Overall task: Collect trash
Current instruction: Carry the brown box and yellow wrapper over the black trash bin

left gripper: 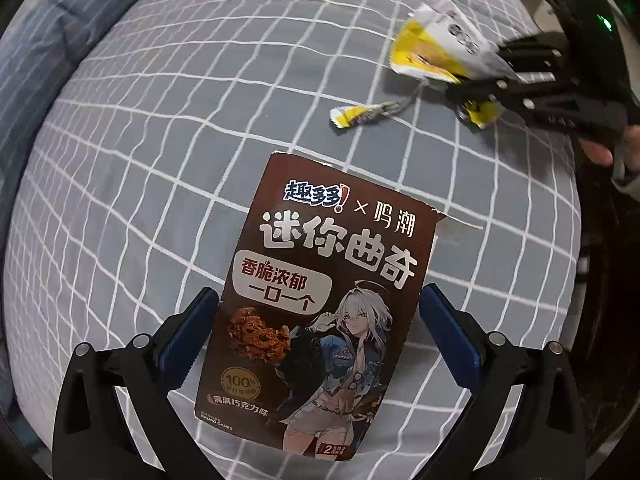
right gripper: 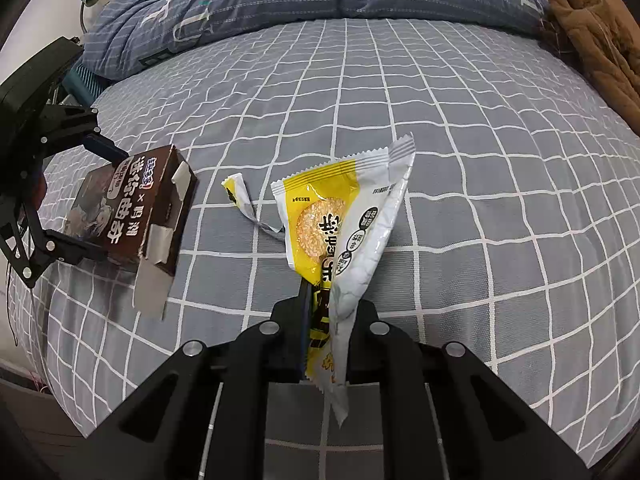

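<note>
Cardboard makes the brown cookie box [left gripper: 316, 304] light but crushable mid-bed; the left gripper [left gripper: 316, 332] straddles its sides, jaws spread, not yet pinching. The right gripper [right gripper: 326, 320] clamps a yellow wrapper [right gripper: 344, 216].

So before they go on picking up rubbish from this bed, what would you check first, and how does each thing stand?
1. Yellow wrapper clamped in the right gripper: ok.
2. Brown cookie box sits between the left gripper's fingers: ok.
3. Fingers pressing the box sides: cannot tell.
4. Box end flap closed: not ok, it hangs open.
5. Torn wrapper strip collected: not ok, it lies loose on the checked sheet.
6. Bin within reach: cannot tell, none in view.
</note>
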